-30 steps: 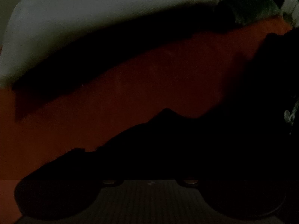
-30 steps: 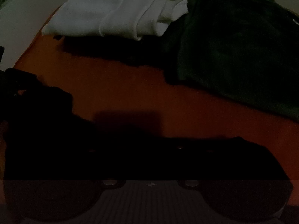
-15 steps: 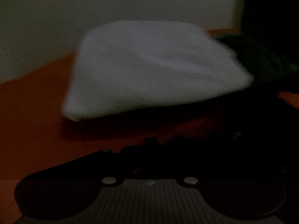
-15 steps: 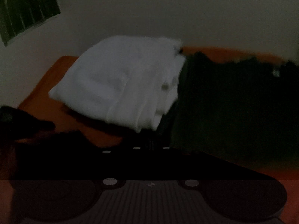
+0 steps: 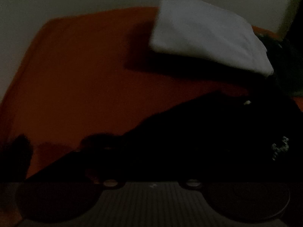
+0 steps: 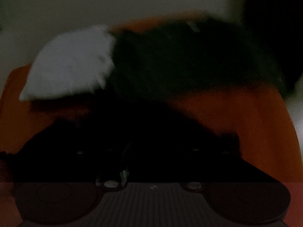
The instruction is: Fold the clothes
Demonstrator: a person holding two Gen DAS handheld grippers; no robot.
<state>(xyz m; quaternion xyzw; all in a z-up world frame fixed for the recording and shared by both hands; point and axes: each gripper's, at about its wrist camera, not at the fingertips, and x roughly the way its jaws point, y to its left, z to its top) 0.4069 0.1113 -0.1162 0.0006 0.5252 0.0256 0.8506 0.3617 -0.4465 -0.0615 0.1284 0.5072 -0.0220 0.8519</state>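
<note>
The frames are very dark. A black garment (image 5: 217, 132) lies crumpled on the orange table (image 5: 85, 71), right under my left gripper (image 5: 151, 145). Its dark fingers merge with the cloth; the screws on the left finger sit far out, so the jaws are opening. In the right wrist view the same black garment (image 6: 132, 124) lies below my right gripper (image 6: 151, 145). Its jaws are opening too, with screws showing wide apart on both fingers. I cannot see cloth pinched by either gripper.
A folded white garment (image 5: 204, 34) (image 6: 70, 66) rests at the table's far side. Beside it lies a dark green garment (image 6: 189, 60) (image 5: 287, 66). Bare orange table (image 6: 255, 123) shows on either side of the black garment, with a pale wall behind.
Both grippers have lifted away from the table and rolled, so more of the table shows. The right jaws went from shut to apart. The black garment now lies lower in both views.
</note>
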